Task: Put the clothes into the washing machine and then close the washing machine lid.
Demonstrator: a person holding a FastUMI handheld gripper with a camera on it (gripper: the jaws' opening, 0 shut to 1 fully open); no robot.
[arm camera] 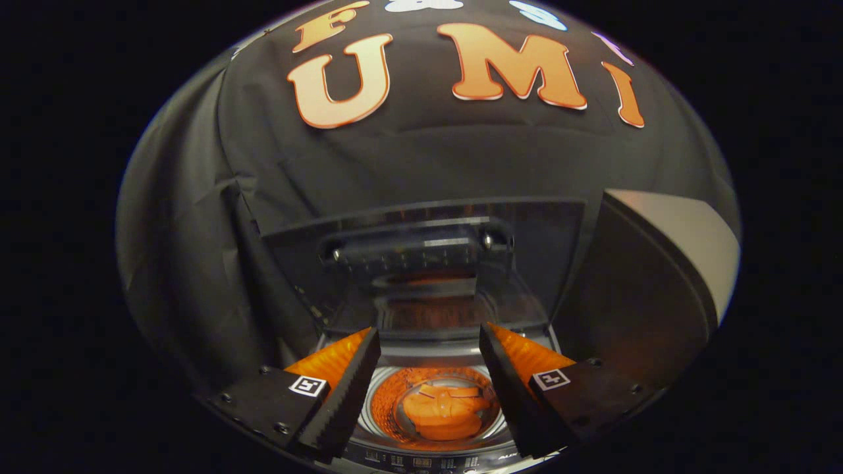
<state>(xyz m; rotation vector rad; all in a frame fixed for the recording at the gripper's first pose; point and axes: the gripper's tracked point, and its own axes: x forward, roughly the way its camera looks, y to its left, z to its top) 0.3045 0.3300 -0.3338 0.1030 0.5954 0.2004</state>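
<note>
Gripper (429, 345) poised above the open washer (435, 454), fingers spread wide and gripping nothing. Between the fingers, and below them, the drum (388, 408) appears as a round, shiny metal basin with a perforated wall. At the bottom of the drum lies an orange mass, most likely the clothes (442, 413), crumpled into a soft lump; the strong orange cast in the drum makes its folds hard to read, so its fabric cannot be judged. The clothes therefore sit inside the washer already, apart from both fingers. Beyond the drum the lid (421, 263) stands raised, nearly upright: a flat, dark, glossy panel, seemingly translucent, with a bar-shaped handle (415, 247) across its upper part. It leans back toward the booth wall (197, 217), a loosely draped black cloth, which keeps the mouth of the drum free for loading. The inner faces of the fingers (346, 388) are ribbed in fine ridges, a texture suited to holding limp cloth. With the load in the drum and the gripper free, the loading step reads as done, and what remains is the lid: it must be drawn forward and down over the drum. A pale, curved panel (678, 243) stands to the right of the lid.
</note>
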